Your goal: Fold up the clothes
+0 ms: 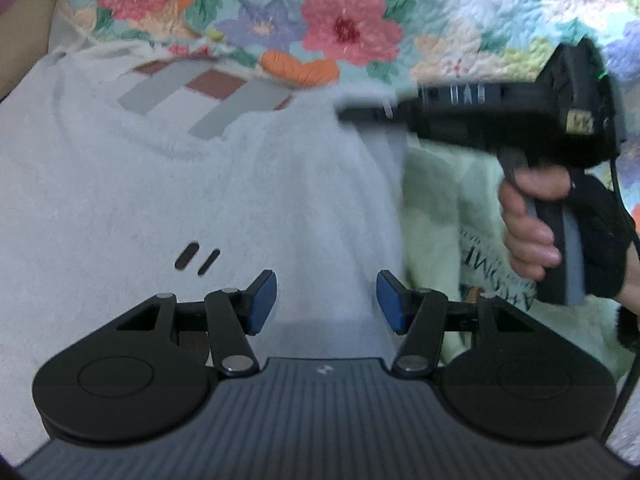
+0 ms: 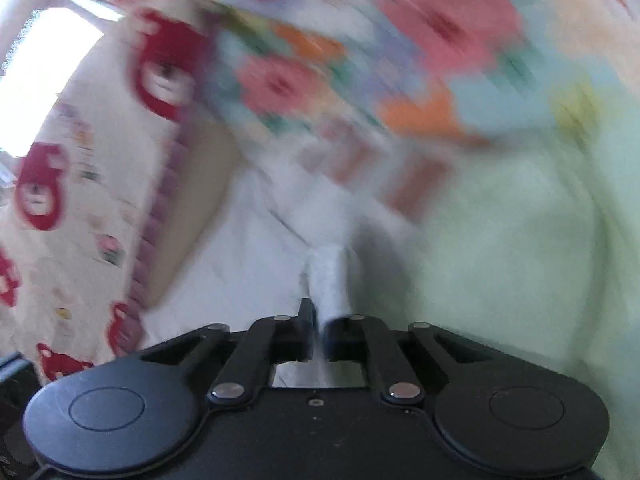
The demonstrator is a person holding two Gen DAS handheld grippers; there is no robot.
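**Fold clothes: right tool pinching the white garment, left tool spread above it**

The white garment (image 1: 160, 184) lies spread on a bed covered by a floral quilt (image 1: 348, 20); its grey and dark red striped print (image 1: 208, 100) sits near the far edge. Beside it, on the right of the left wrist view, lies a pale green garment (image 1: 440, 216) with printed lettering. The left tool (image 1: 326, 300) hangs over the near part of the white garment, its blue pads (image 1: 264, 300) standing apart with nothing between them. The right tool (image 2: 319, 320), gripped by a hand (image 1: 532, 224) in a black fingerless glove, is pressed together on a bunched fold of the white garment (image 2: 328, 280), near the border with the green one. The right wrist view is heavily blurred; a cream cloth with red bear figures (image 2: 60, 184) shows at its left.
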